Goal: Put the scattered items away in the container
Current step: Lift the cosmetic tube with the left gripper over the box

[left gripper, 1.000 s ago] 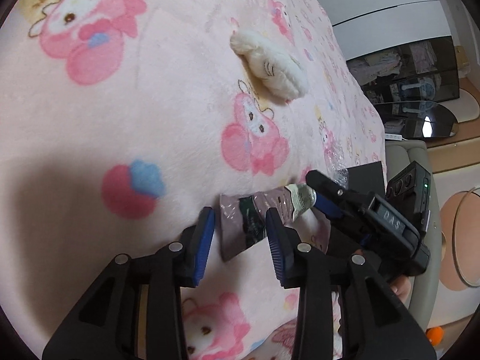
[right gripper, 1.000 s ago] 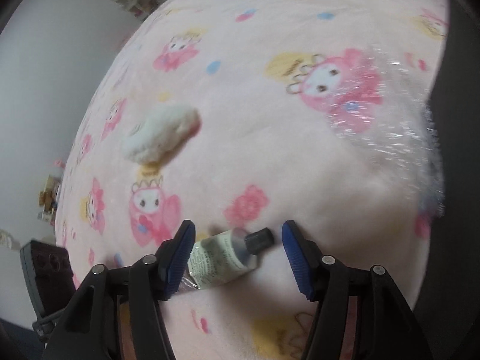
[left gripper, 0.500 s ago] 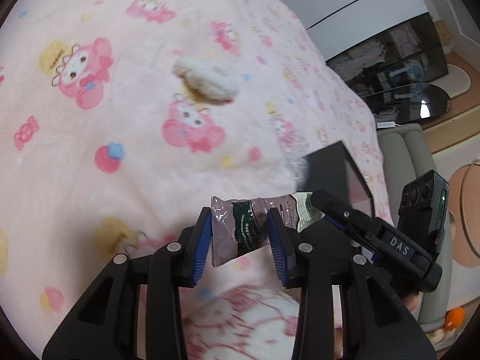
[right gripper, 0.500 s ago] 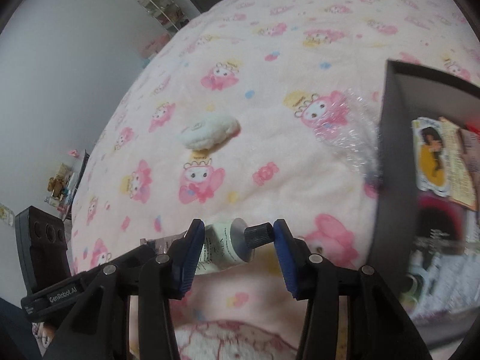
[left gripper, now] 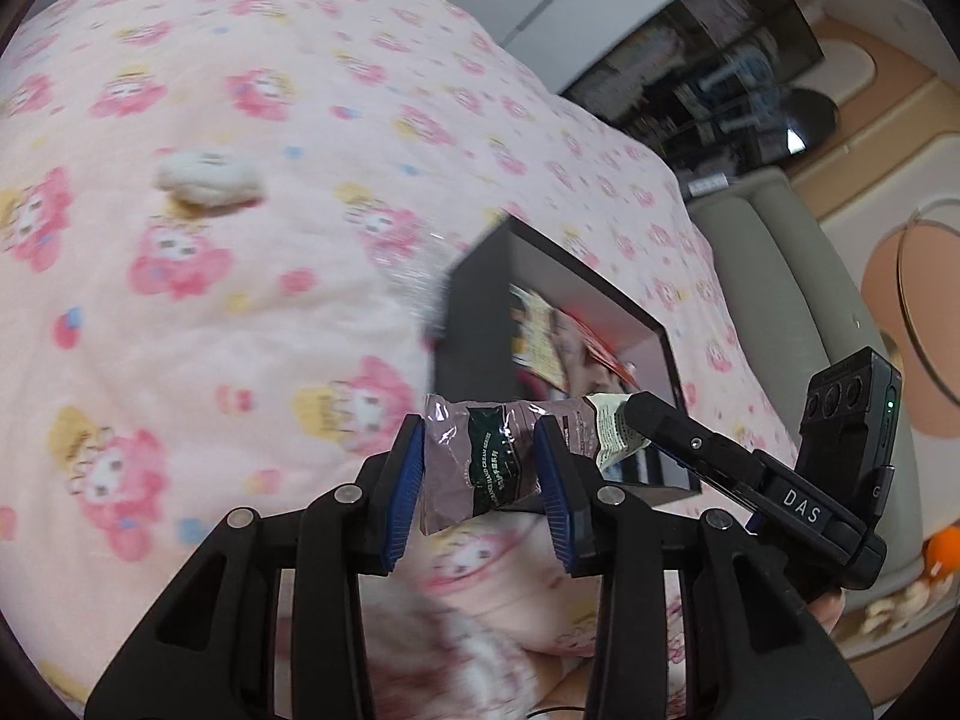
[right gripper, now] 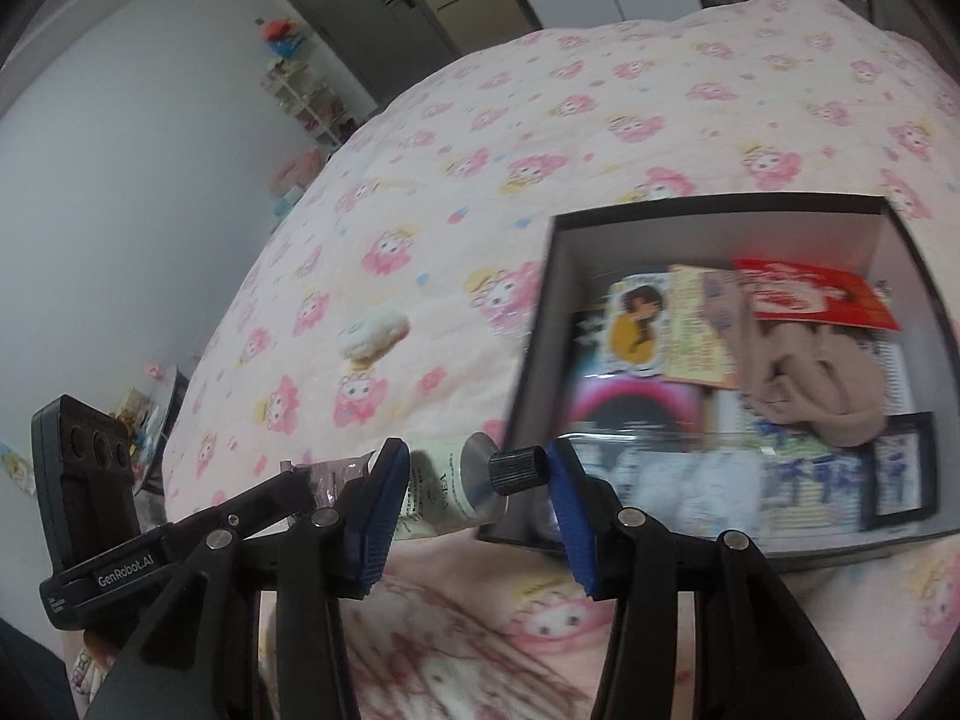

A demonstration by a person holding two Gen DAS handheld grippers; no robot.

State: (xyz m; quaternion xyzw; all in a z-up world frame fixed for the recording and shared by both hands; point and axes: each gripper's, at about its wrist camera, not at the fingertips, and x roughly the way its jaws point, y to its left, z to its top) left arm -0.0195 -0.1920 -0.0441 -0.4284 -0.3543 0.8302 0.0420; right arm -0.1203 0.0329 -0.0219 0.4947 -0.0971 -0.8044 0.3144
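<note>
Surface is a bed under a pink cartoon-print fleece blanket [left gripper: 252, 312]; grey wall and dark door behind in right view. Both grippers hold one crinkled hand-cream tube [left gripper: 480, 462] in the air, just beside the near-left corner of the open black cardboard box [right gripper: 900, 222]. Left gripper [left gripper: 480, 480] clamps the crimped tail, right gripper [right gripper: 474, 486] closes on the cap end. White plush toy [right gripper: 377, 333] lies well apart on blanket. Only right view shows box contents: cards, beige cloth.
</note>
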